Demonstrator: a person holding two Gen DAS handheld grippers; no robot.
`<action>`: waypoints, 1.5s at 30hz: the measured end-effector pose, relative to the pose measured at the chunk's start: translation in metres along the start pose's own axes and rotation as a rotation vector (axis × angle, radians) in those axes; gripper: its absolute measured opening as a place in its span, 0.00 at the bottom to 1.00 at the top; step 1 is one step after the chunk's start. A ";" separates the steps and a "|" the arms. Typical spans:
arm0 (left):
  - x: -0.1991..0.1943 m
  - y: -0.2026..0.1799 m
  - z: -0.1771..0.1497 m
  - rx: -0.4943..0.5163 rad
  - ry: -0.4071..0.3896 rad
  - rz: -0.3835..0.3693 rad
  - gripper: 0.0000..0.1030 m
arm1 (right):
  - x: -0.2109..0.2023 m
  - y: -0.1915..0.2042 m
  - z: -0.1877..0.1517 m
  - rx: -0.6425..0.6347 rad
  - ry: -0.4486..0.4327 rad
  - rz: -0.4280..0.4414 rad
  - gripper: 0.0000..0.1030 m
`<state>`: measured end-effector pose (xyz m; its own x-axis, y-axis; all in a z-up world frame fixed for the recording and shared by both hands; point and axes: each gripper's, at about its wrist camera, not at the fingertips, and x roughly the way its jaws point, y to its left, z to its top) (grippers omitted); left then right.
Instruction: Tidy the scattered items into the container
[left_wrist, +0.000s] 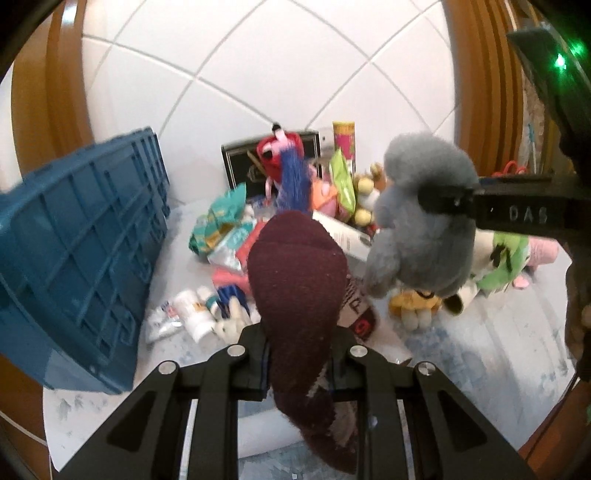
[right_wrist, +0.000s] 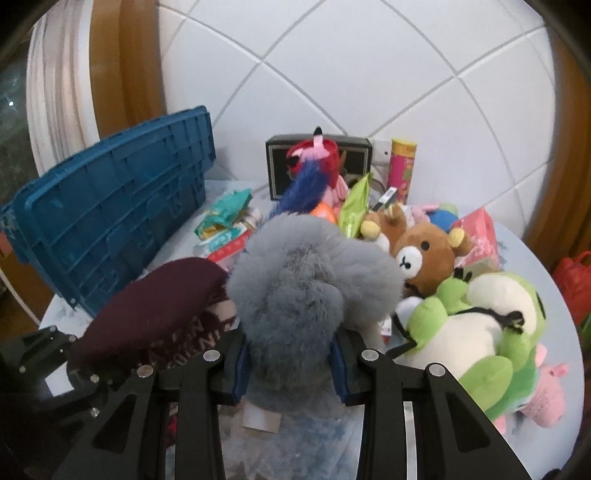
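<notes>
My left gripper (left_wrist: 299, 363) is shut on a maroon sock (left_wrist: 295, 280) that hangs above the table; the same sock (right_wrist: 155, 310) shows at lower left in the right wrist view. My right gripper (right_wrist: 290, 365) is shut on a grey furry plush toy (right_wrist: 306, 288), also lifted off the table. From the left wrist camera that grey plush (left_wrist: 424, 221) hangs at the right with the right gripper's black finger (left_wrist: 447, 199) across it. The blue crate (left_wrist: 81, 251) stands at the left of the table; the right wrist camera shows the crate (right_wrist: 118, 221) too.
A heap of items lies mid-table: a brown bear plush (right_wrist: 424, 258), a green and white frog plush (right_wrist: 476, 325), a pink knitted toy (right_wrist: 550, 395), a red and blue plush (right_wrist: 314, 166), a black box (right_wrist: 280, 162), a snack tube (right_wrist: 402, 170), packets (left_wrist: 221, 221) and small tubes (left_wrist: 192, 310).
</notes>
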<state>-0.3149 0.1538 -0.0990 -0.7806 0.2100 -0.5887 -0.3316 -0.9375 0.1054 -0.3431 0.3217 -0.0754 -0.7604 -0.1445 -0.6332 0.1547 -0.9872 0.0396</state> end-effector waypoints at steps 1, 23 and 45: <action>-0.006 0.001 0.004 0.000 -0.011 0.002 0.20 | -0.004 0.001 0.002 -0.001 -0.007 0.001 0.33; -0.136 0.062 0.072 -0.029 -0.249 0.095 0.20 | -0.098 0.069 0.069 -0.092 -0.211 0.054 0.18; -0.121 0.104 0.042 -0.005 -0.226 -0.053 0.20 | 0.072 0.065 -0.047 0.031 0.263 0.055 0.70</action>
<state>-0.2768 0.0424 0.0165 -0.8611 0.3148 -0.3992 -0.3730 -0.9248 0.0753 -0.3580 0.2499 -0.1547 -0.5610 -0.1794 -0.8082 0.1685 -0.9806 0.1007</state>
